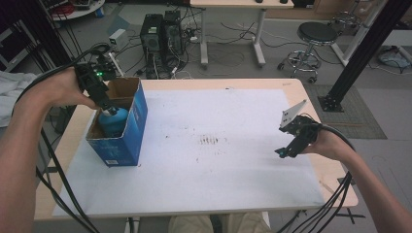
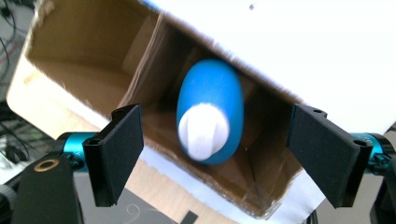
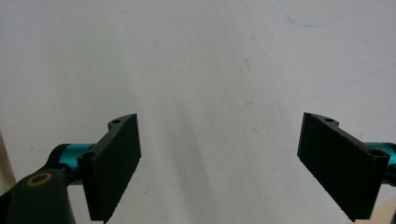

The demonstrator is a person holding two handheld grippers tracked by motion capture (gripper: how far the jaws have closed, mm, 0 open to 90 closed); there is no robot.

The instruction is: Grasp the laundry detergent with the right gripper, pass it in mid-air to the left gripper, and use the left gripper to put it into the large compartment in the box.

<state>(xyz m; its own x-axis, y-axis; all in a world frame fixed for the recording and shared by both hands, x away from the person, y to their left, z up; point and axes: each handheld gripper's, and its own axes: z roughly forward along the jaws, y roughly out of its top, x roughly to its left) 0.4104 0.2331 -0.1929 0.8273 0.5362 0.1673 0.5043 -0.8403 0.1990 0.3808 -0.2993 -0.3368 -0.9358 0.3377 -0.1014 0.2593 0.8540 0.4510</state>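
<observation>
A blue bottle with a white cap [image 1: 113, 120] [image 2: 210, 116] stands inside an open blue cardboard box [image 1: 131, 127] [image 2: 93, 60] at the table's left side. My left gripper [image 1: 106, 104] [image 2: 215, 156] hovers over the box opening, its jaws open and wide apart on either side of the bottle, not touching it. My right gripper [image 1: 284, 151] [image 3: 219, 168] is held low over the white sheet at the table's right side, open, with nothing between its jaws.
A white sheet [image 1: 204, 145] covers most of the wooden table [image 1: 335, 179]. Beyond the table's far edge stand computer towers [image 1: 160, 34], a stool [image 1: 316, 39] and loose cables. A black frame post [image 1: 359, 53] rises at the right.
</observation>
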